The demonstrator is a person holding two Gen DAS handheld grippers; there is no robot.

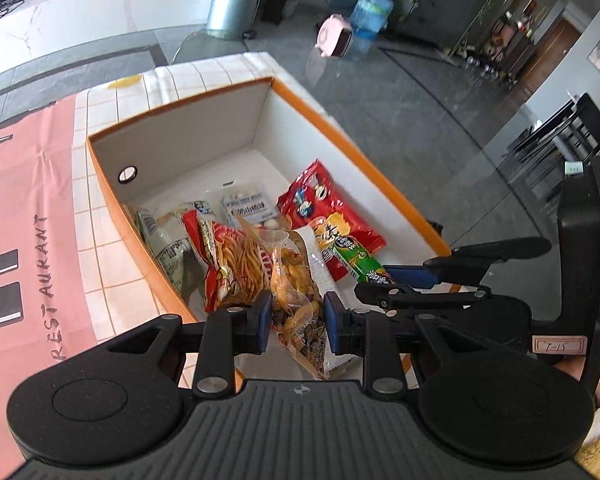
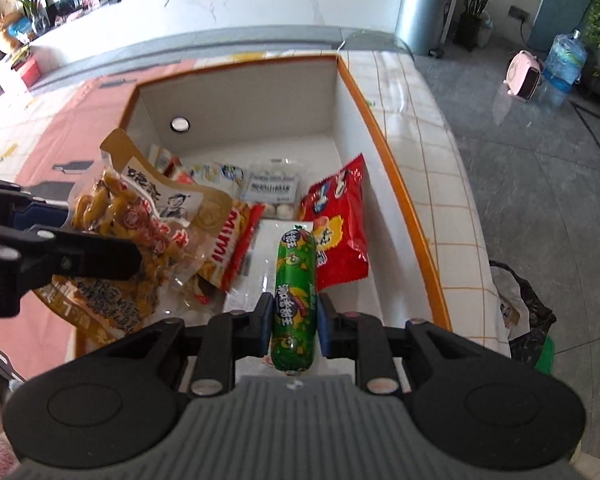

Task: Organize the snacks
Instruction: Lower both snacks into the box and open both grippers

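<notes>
Over the orange-rimmed box (image 2: 396,184), the left gripper (image 1: 296,316) pinches a clear bag of yellow snacks (image 1: 296,292) at nine o'clock, the right gripper (image 2: 294,316) pinches a green sausage (image 2: 294,288) at six, and a red packet (image 2: 340,228) lies at three

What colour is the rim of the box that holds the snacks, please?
Orange, around the white box; the right wrist view shows it best.
</notes>
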